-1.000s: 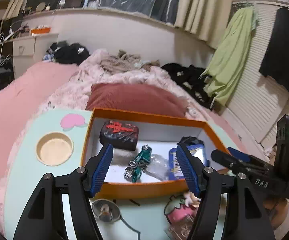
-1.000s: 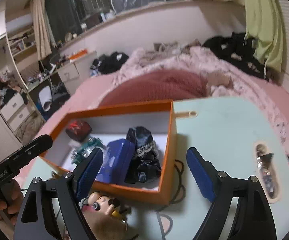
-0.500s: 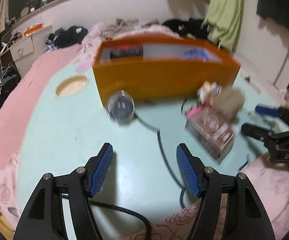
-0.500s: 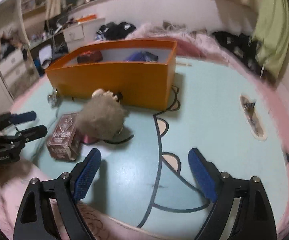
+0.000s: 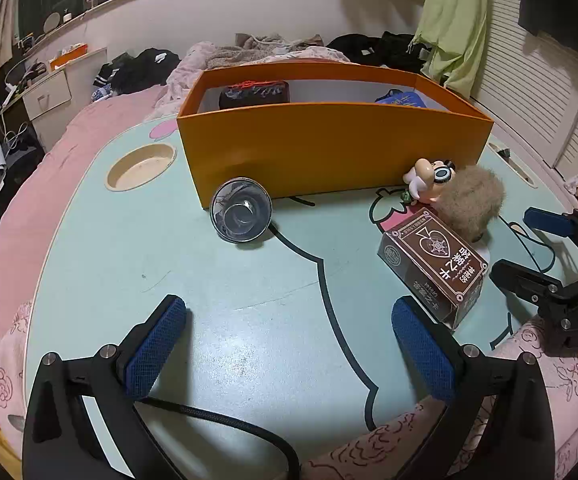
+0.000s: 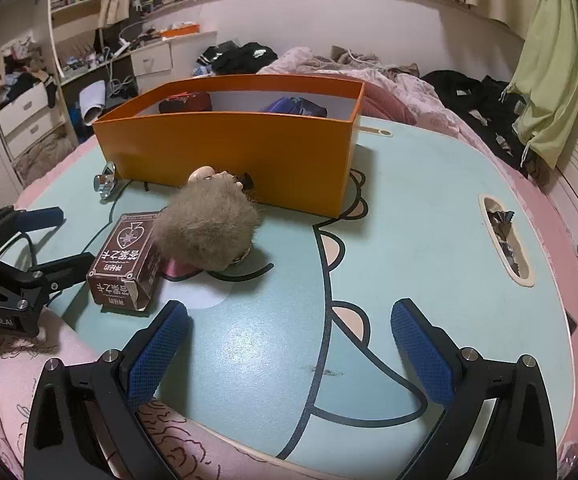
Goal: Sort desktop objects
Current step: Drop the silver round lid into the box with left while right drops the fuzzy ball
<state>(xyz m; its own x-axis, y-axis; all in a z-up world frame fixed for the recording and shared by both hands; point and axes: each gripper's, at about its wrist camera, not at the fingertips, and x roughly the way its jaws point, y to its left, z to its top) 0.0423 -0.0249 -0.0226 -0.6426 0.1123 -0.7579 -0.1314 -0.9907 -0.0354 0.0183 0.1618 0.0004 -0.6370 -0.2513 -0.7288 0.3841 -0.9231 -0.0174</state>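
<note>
An orange box stands on the mint table; a dark pouch and a blue item show inside. In front lie a clear round cup on its side, a brown card box, a furry brown toy and a small doll figure. My left gripper is open and empty near the table's front edge. My right gripper is open and empty, right of the card box and the furry toy.
A round cup recess sits at the table's left. A slot with wrappers is at the table's right. A black cable runs under the left gripper. A pink bed with clothes lies behind the table.
Both grippers have pulled back and dropped from above the orange box to the table's near edge. Both stay open and empty.
</note>
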